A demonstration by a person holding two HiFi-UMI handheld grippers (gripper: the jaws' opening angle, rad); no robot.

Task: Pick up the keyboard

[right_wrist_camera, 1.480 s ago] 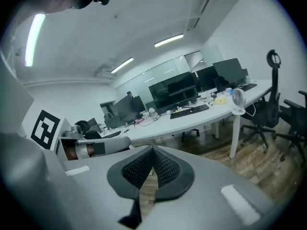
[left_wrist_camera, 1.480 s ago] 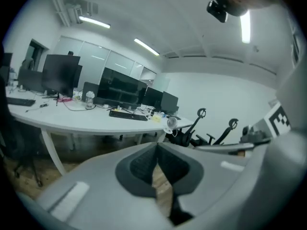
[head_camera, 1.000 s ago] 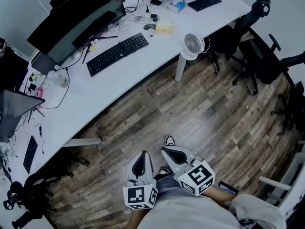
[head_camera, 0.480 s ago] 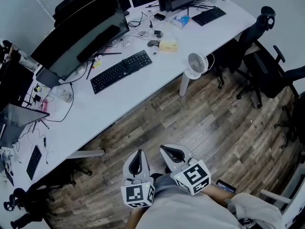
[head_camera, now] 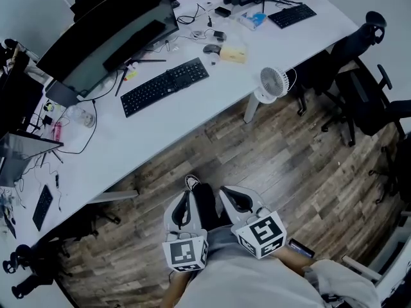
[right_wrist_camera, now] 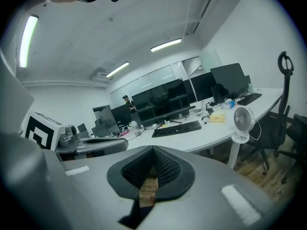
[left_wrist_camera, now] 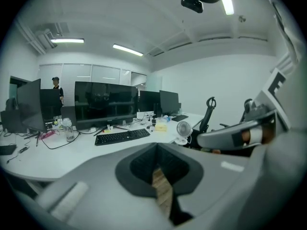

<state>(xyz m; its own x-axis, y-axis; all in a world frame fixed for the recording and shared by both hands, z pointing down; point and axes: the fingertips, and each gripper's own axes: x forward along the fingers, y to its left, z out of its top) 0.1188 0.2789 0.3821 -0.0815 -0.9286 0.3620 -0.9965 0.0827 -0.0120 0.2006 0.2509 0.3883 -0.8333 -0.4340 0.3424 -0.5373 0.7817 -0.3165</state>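
person (left_wrist_camera: 56, 87) beyond keyboard (left_wrist_camera: 122, 137), gripper views only

Open office: worn wood-plank floor (head_camera: 270, 153), long curved white tabletop (head_camera: 148, 130), black swivel chairs (head_camera: 359, 76) at its right end, plain white walls (left_wrist_camera: 225, 80), glazed partition (left_wrist_camera: 96, 73) behind, ceiling strip lights (left_wrist_camera: 127, 50) lit.

Black keyboard (head_camera: 165, 86), white desk (head_camera: 149, 135)

Two grippers hang at 6 o'clock: the left gripper (head_camera: 185, 204) and the right gripper (head_camera: 232, 201). The white desk (head_camera: 128, 133) carries two black keyboards, the near keyboard (head_camera: 165, 86) at 11 o'clock and the far keyboard (head_camera: 292, 16) at 1 o'clock. One white fan (head_camera: 275, 82) shows at 2 o'clock.
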